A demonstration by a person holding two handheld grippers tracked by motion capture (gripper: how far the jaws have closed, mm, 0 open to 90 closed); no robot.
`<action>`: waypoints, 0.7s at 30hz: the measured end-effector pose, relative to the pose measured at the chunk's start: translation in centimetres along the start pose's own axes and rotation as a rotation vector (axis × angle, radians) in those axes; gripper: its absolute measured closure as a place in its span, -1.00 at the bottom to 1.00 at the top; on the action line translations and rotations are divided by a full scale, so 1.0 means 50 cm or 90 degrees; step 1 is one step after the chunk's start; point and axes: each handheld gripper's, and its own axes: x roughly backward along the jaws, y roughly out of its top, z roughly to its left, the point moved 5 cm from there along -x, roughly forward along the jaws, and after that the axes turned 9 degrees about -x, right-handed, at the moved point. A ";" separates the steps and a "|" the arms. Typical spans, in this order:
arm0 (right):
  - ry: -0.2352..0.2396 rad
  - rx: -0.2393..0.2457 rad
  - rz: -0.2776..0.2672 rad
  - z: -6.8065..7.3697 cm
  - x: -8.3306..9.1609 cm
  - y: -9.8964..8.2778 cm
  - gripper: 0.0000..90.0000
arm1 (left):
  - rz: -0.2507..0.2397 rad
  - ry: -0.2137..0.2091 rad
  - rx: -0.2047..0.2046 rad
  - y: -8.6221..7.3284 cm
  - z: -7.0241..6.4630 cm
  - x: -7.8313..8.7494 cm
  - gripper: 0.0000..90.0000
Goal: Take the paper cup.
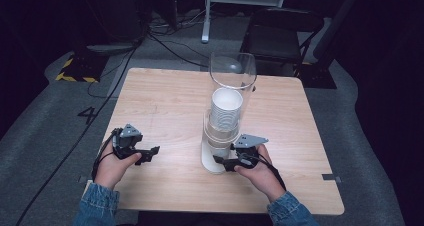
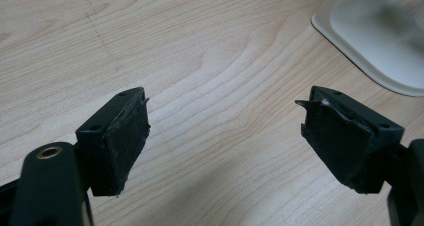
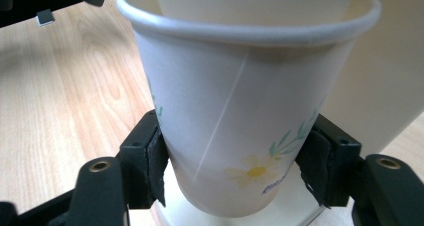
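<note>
The right tongs (image 3: 235,161) clamp the lowest paper cup (image 3: 240,111) under the dispenser (image 1: 222,131); the left tongs (image 2: 225,136) gape apart over bare worktop (image 2: 200,61), well apart from it.

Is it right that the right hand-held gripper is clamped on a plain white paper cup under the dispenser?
Not quite: the paper cup isn't plain, it has a printed daisy with green leaves, as the right gripper view shows. The right hand-held gripper does clamp it under the dispenser.

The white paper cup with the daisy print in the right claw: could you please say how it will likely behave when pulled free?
The white paper cup with the daisy print looks thin-walled, so it probably dents under pressure. It is likely very light. The right claw grips its tapered wall, so it might slip.
</note>
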 end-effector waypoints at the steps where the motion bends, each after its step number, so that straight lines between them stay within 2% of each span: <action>1: -0.002 0.004 0.012 -0.003 0.001 -0.006 -0.21 | 0.002 0.001 0.001 0.000 0.000 -0.001 -0.58; 8: -0.009 0.009 0.030 -0.007 0.008 -0.017 -0.21 | 0.004 -0.006 -0.001 0.003 0.001 -0.008 -0.59; 9: -0.010 0.008 0.031 -0.008 0.010 -0.018 -0.21 | 0.002 -0.006 0.006 0.005 -0.001 -0.010 -0.59; 10: -0.013 0.008 0.033 -0.010 0.013 -0.020 -0.21 | 0.005 -0.008 -0.002 0.006 0.000 -0.011 -0.59; 21: -0.036 0.001 0.034 -0.030 0.048 -0.034 -0.21 | 0.006 -0.026 -0.012 0.026 -0.007 -0.038 -0.59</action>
